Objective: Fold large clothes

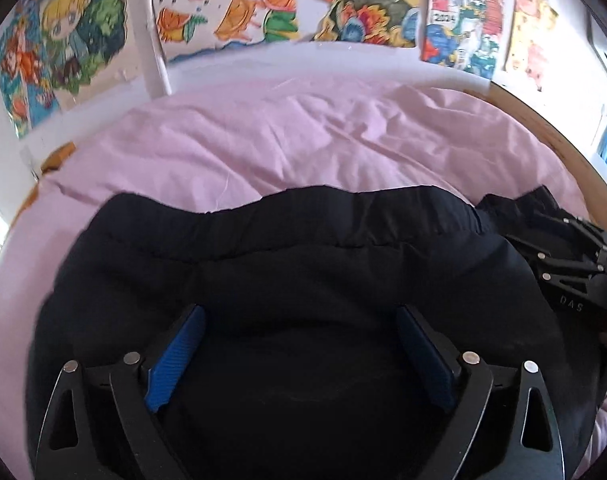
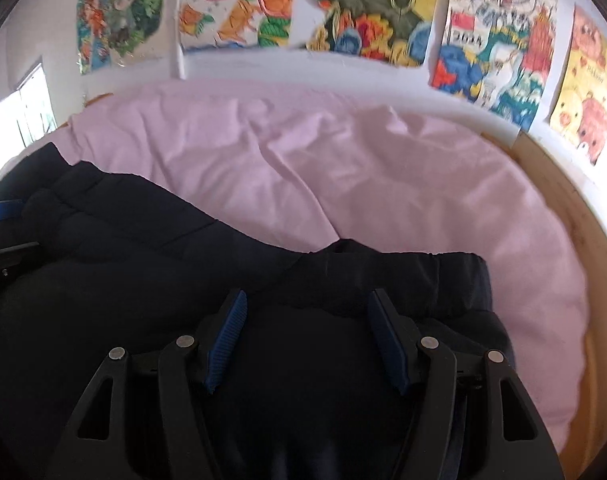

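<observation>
- Bed (image 1: 303,140) with a pink sheet (image 2: 383,184) – fills both views and carries everything else; wooden frame edge (image 2: 583,240) shows past the sheet on the right.
- Wall behind the bed – a row of colourful drawings (image 1: 239,4) taped just above the sheet's far edge.
- Black padded garment (image 1: 303,264) – lies on the sheet on the near side of the bed, elastic hem (image 2: 403,264) turned toward the wall, bulk spreading left in the right wrist view.
- Left gripper (image 1: 301,354) – over the garment's middle, jaws wide apart, blue pads (image 1: 175,360) clear of the cloth, nothing clamped.
- Right gripper (image 2: 305,342) – over the garment near the hem, jaws parted, nothing pinched.
</observation>
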Demonstrator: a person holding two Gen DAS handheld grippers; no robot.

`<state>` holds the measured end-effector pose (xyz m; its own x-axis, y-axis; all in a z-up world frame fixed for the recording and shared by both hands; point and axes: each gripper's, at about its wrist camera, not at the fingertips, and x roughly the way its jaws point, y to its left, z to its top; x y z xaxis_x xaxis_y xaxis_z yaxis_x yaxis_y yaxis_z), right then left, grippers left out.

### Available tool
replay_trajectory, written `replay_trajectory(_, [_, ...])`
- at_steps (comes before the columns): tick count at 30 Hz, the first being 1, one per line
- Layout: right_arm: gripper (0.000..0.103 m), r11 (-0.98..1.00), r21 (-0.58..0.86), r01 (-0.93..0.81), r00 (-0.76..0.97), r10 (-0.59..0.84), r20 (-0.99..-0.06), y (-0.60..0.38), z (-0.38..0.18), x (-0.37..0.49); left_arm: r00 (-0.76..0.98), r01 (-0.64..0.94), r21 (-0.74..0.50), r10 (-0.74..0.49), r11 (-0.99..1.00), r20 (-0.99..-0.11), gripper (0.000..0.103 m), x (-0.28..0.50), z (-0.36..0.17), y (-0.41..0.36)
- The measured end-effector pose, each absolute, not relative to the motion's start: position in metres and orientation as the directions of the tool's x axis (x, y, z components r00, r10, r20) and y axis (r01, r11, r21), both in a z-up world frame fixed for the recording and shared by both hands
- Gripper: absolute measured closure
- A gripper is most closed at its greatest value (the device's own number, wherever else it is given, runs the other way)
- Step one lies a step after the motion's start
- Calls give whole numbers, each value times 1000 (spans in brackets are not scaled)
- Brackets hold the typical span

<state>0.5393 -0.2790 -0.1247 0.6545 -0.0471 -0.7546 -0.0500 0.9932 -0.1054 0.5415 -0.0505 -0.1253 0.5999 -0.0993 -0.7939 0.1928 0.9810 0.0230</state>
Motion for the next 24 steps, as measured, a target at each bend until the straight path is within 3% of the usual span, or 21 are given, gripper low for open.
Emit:
replay_trajectory(8, [41, 997, -81, -10, 674, -53, -737, -280, -157, 552, 616, 186, -4, -120, 982, -779, 0, 551, -150, -50])
replay_trajectory(24, [39, 998, -70, -1, 693, -50, -719, -282, -156, 547, 623, 189, -7, -125, 982, -772, 0, 544, -151, -50])
